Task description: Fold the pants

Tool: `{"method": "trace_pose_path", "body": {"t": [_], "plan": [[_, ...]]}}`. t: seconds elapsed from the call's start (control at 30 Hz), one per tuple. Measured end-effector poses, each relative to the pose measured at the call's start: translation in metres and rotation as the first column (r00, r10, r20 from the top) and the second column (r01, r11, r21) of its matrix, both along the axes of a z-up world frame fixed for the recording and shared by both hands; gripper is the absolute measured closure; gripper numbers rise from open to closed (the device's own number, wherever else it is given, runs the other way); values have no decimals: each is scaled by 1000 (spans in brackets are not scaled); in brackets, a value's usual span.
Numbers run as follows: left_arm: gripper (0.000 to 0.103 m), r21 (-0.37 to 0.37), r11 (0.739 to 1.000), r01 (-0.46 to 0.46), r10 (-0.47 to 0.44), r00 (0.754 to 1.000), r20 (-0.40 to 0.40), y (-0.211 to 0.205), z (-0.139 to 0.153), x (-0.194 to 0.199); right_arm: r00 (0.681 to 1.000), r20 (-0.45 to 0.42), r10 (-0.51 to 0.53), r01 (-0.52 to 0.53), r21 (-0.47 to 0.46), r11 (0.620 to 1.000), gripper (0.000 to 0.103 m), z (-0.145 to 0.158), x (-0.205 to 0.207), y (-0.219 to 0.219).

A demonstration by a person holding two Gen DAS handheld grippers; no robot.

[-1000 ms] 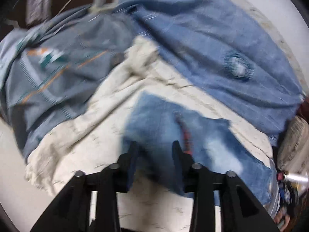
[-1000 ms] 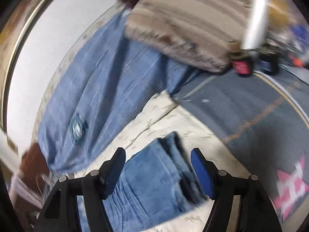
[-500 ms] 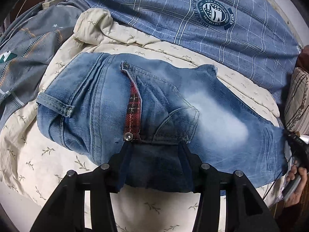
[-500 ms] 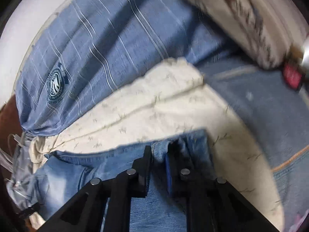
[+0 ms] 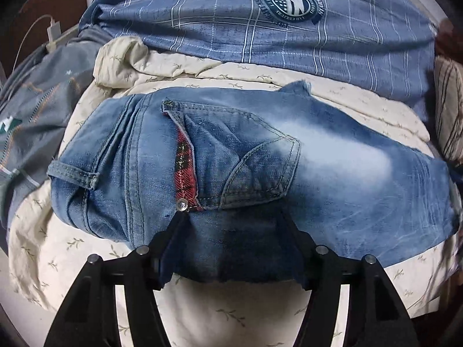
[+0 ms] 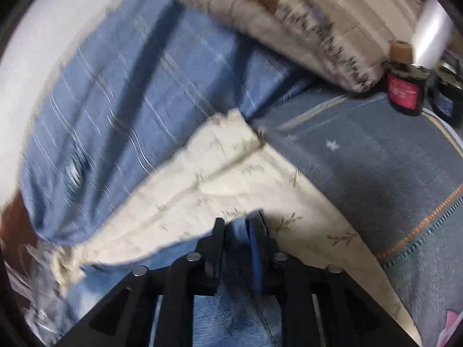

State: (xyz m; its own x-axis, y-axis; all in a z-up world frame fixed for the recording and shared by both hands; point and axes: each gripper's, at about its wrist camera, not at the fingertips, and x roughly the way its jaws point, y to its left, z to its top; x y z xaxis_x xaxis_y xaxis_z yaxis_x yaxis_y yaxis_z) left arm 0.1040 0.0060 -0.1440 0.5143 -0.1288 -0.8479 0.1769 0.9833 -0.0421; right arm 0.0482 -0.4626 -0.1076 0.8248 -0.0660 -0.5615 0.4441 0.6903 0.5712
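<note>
jeans [image 5: 231, 173] lie folded on the bed's cream quilt [image 5: 202, 318]. left gripper [image 5: 231, 217] has just been opening, straddling denim unpressed; right gripper [image 6: 235, 225] pinches the hem (thin bite), likely slipping when pulled.

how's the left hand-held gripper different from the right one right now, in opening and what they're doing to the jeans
Opening: the left hand-held gripper stands wide and has just been opening; the right hand-held gripper is nearly shut, its jaws having eased slightly apart.
Hold: the left straddles the near edge of the jeans loosely, pads apart from the cloth; the right pinches a denim fold between its fingers.
Shared: both point down at the same jeans on the cream sheet.
</note>
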Motion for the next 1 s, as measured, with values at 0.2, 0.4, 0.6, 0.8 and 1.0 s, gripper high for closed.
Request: {"method": "trace_pose_path", "body": {"t": [0.2,0.4,0.6,0.8,1.0], "plan": [[38,-71,997,-17,16,1000,-12,7,7,-5,996,58,73,-68,-86,994,83,26,-29,22],[37,-45,999,-20,19,1000,-15,3,2,-8,929,-82,361,-370,-177,912,83,17,0,113],[21,18,1000,8,-8,999,-35,-9,-7,-4,874,-280,397,-457,-198,867,82,-20,47,163],[15,88,994,61,-58,998,-39,-20,-11,-4,920,-184,347,-366,-76,928,82,-16,51,141],[15,-23,998,50,-51,999,-16,1,6,-17,929,-78,362,-368,-83,926,82,5,13,128]]}}
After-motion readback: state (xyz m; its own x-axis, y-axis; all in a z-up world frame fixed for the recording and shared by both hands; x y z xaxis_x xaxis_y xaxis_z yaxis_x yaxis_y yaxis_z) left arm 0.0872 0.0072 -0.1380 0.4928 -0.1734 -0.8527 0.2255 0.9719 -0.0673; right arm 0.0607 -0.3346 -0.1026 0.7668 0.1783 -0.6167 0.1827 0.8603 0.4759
